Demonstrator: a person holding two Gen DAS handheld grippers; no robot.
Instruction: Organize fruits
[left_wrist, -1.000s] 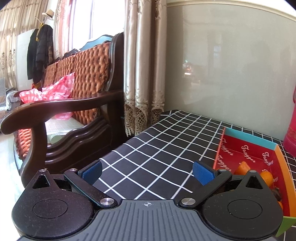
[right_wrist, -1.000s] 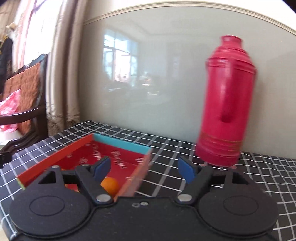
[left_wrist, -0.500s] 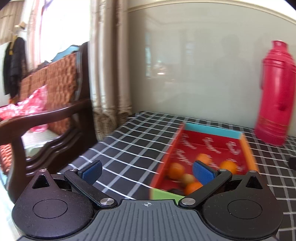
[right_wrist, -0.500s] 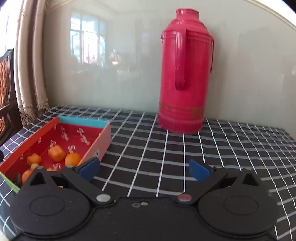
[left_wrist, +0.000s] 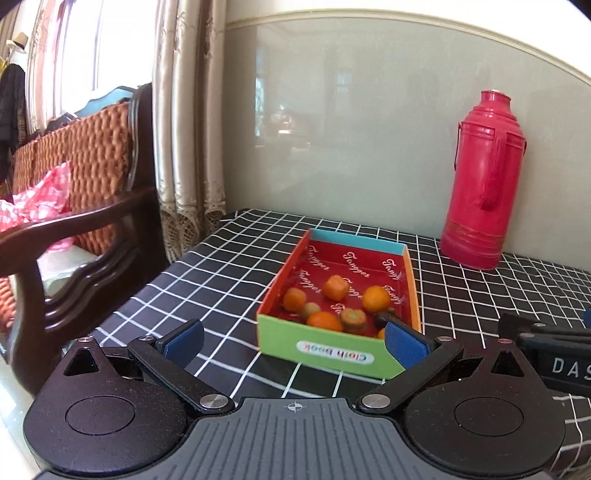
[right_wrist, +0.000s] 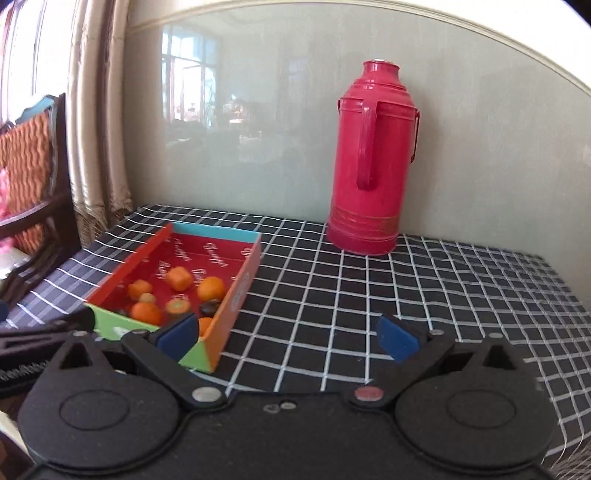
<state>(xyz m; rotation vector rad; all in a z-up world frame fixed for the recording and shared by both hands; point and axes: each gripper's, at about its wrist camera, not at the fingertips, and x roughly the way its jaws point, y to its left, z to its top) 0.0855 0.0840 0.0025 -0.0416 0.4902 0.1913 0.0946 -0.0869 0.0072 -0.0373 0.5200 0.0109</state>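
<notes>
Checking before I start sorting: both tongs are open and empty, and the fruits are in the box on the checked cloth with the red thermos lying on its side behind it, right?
Nearly. The red thermos stands upright, as the right wrist view shows. The rest holds: left tongs and right tongs open and empty, fruits in the box.

on the table (left_wrist: 229, 258) sat the box (left_wrist: 334, 350), fruits (left_wrist: 376, 298) inside it; the flask (left_wrist: 480, 184) stood behind to its right, the chair (left_wrist: 74, 221) off left.

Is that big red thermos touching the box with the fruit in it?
Apart. The right wrist view shows several squares of checked tablecloth between the thermos and the box.
</notes>
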